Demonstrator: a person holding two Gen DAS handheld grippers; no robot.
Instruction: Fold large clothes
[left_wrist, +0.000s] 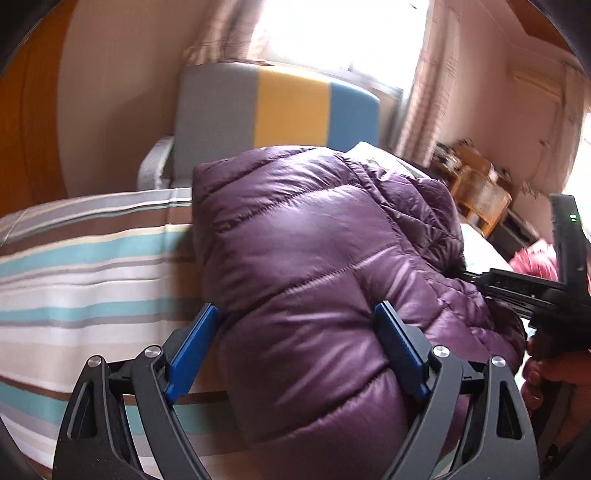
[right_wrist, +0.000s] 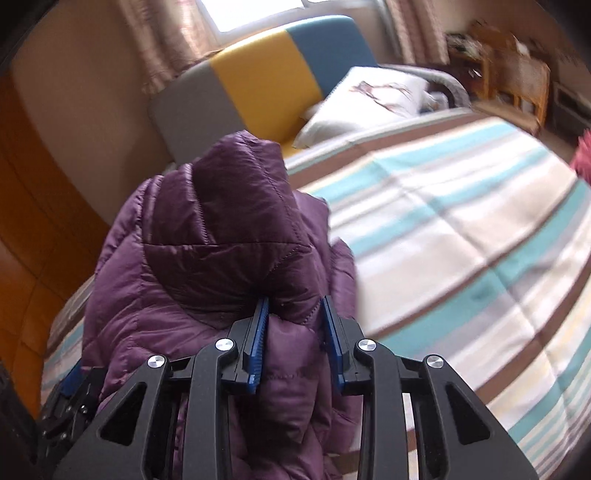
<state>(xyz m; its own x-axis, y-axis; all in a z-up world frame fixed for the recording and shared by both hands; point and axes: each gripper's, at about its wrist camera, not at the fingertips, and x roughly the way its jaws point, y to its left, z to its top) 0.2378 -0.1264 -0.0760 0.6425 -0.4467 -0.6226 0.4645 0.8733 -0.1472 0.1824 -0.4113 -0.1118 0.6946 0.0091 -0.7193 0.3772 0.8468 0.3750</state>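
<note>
A purple quilted down jacket lies bundled in thick folds on the striped bed. My left gripper straddles the near end of the bundle, jaws wide, and both blue pads press into its sides. In the right wrist view the jacket rises in a hood-like hump. My right gripper is narrowly closed, pinching a puffy fold between its ribbed pads. The right gripper's body shows at the left view's right edge, with a hand on it. The left gripper's tip peeks from under the jacket at lower left.
The bed stretches right in teal, brown and white stripes. A grey, yellow and blue headboard and a white pillow are at the far end. Wooden shelves, a pink item and an orange wardrobe flank it.
</note>
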